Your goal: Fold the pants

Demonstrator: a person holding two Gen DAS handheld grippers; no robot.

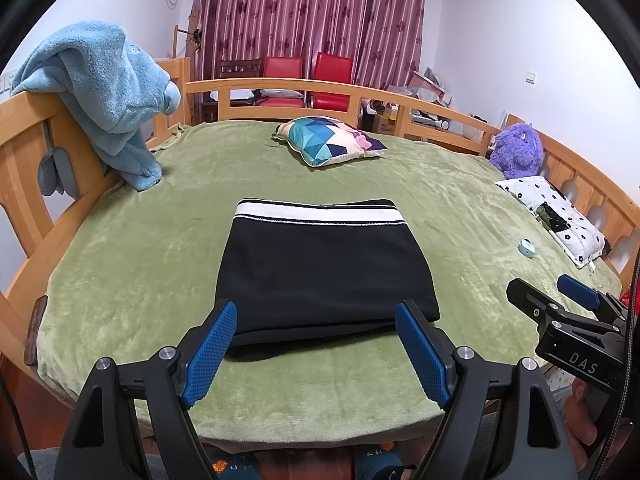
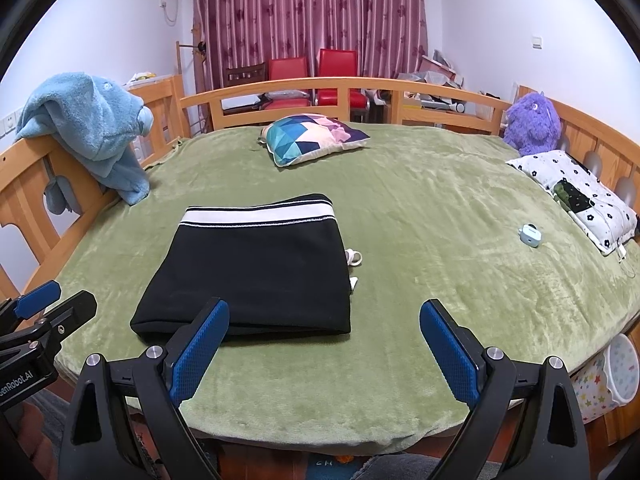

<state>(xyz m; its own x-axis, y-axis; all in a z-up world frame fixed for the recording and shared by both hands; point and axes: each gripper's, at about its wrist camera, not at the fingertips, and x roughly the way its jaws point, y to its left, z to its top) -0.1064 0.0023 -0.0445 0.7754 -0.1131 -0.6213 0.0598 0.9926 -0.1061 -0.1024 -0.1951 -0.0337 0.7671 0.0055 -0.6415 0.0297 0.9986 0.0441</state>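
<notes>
Black pants [image 1: 324, 264] with a white waistband lie folded into a compact rectangle on the green bed blanket [image 1: 160, 240], waistband at the far side. They also show in the right wrist view [image 2: 256, 268], where a white drawstring [image 2: 354, 258] pokes out at their right edge. My left gripper [image 1: 316, 312] is open and empty, hovering just above the pants' near edge. My right gripper [image 2: 324, 312] is open and empty, above the blanket at the pants' near right corner. The right gripper shows at the right of the left wrist view [image 1: 552, 292], and the left gripper at the left of the right wrist view [image 2: 56, 300].
A patterned cushion [image 1: 332, 140] lies at the far side. A flowered pillow [image 2: 580, 196], a purple plush toy [image 2: 532, 124] and a small light-blue case [image 2: 530, 235] are at the right. A blue towel [image 1: 100, 92] hangs on the wooden bed rail [image 1: 24, 152] at left.
</notes>
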